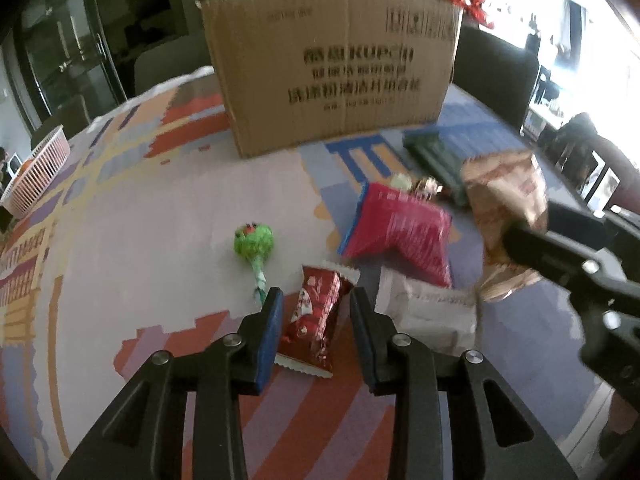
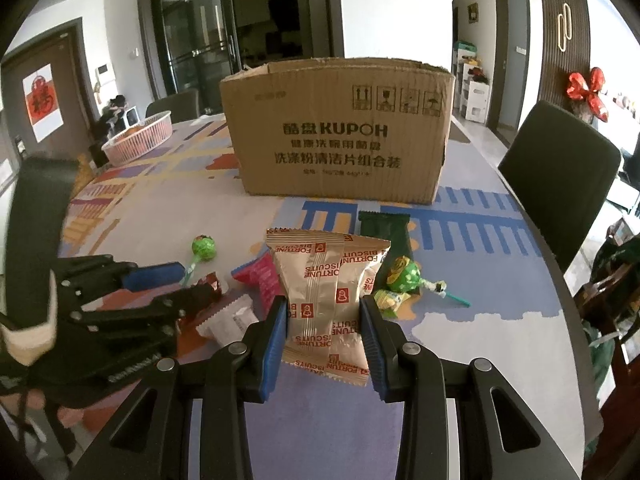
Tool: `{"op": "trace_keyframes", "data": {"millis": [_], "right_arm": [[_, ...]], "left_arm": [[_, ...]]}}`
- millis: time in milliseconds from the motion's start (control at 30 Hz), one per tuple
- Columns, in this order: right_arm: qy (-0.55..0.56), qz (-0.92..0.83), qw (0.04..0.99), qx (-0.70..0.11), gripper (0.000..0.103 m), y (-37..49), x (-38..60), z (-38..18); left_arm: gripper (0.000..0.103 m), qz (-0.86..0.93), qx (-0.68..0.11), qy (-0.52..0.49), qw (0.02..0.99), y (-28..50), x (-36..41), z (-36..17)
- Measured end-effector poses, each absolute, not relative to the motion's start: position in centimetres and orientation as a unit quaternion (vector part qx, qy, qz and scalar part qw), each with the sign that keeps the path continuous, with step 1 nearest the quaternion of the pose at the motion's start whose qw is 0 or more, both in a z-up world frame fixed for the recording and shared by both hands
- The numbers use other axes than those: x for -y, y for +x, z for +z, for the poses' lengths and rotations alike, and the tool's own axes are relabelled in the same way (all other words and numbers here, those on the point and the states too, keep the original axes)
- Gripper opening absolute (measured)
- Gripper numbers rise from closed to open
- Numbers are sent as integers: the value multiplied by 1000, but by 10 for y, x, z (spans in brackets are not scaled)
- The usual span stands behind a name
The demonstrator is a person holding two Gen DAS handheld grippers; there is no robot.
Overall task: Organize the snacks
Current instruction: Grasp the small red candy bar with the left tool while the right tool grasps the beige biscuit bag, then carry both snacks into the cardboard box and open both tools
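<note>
My right gripper (image 2: 324,316) is shut on a gold Fortune Biscuits packet (image 2: 328,296) and holds it above the table; the packet (image 1: 506,204) also shows in the left wrist view, with the right gripper (image 1: 520,236) at the right. My left gripper (image 1: 316,312) is open, its fingers on either side of a red wafer packet (image 1: 316,312) that lies on the table. In the right wrist view the left gripper (image 2: 188,284) is at the left. A cardboard box (image 2: 340,132), open on top, stands behind the snacks.
On the patterned tablecloth lie a green lollipop (image 1: 254,242), a pink packet (image 1: 400,232), a white packet (image 1: 432,312), a dark green packet (image 2: 386,230), and another green lollipop (image 2: 406,276). A pink basket (image 2: 140,140) stands far left. Dark chairs (image 2: 560,180) surround the table.
</note>
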State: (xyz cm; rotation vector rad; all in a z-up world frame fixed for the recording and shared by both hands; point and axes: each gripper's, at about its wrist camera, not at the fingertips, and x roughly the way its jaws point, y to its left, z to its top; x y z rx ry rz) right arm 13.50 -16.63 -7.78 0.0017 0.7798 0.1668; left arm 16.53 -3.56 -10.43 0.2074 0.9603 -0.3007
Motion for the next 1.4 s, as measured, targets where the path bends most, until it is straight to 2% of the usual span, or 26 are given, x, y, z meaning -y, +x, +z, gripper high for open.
{"op": "trace_keyframes", "data": {"millis": [100, 167, 200, 400, 667, 1400], "right_arm": [[-3, 78, 921, -381, 37, 136, 166, -80], [-4, 76, 921, -381, 37, 136, 165, -81], [-4, 77, 921, -383, 37, 137, 165, -81], [1, 78, 921, -382, 37, 136, 167, -81], [12, 88, 925, -369, 37, 137, 171, -69], [-8, 98, 965, -245, 37, 212, 190, 40]], "left_arm": [[33, -142, -463, 96, 869, 168, 36, -110], [23, -145, -466, 90, 868, 169, 35, -110], [22, -146, -467, 87, 868, 169, 35, -110], [22, -145, -450, 81, 878, 164, 32, -98], [22, -153, -405, 59, 899, 161, 27, -52], [22, -151, -287, 62, 944, 224, 36, 60]]}}
